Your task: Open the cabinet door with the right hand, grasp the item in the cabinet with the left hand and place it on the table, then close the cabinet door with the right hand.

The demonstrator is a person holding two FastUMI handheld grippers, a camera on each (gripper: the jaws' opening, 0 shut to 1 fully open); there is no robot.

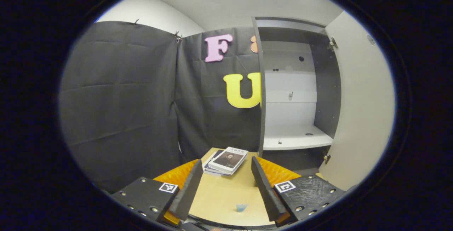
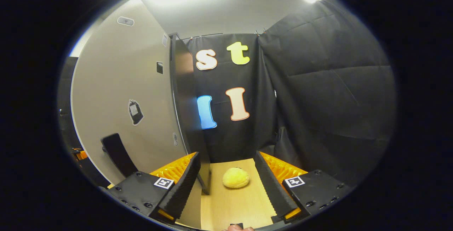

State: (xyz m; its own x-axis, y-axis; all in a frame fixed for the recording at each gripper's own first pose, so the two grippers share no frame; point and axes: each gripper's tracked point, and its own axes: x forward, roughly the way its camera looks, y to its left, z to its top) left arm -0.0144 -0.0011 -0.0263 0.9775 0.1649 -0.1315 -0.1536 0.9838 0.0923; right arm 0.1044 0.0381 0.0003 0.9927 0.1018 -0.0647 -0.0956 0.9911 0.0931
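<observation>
In the left gripper view the cabinet (image 1: 293, 82) stands open, its pale shelf (image 1: 297, 140) bare apart from small fittings. Its door (image 1: 364, 100) is swung out to the right. A small stack of books (image 1: 228, 160) lies on the wooden table (image 1: 226, 195) just left of the cabinet, beyond my open left gripper (image 1: 226, 163), whose fingers hold nothing. In the right gripper view the door's outer face (image 2: 120, 93) with its dark handle (image 2: 116, 155) is at the left. My right gripper (image 2: 227, 156) is open, apart from the handle. A yellow plush item (image 2: 236, 178) rests on the table ahead of it.
A small blue object (image 1: 241, 207) lies on the table near the left gripper's fingers. The cabinet's dark side panel (image 2: 187, 110) stands beside the right gripper's left finger. Black cloth walls close off the booth behind and to the sides.
</observation>
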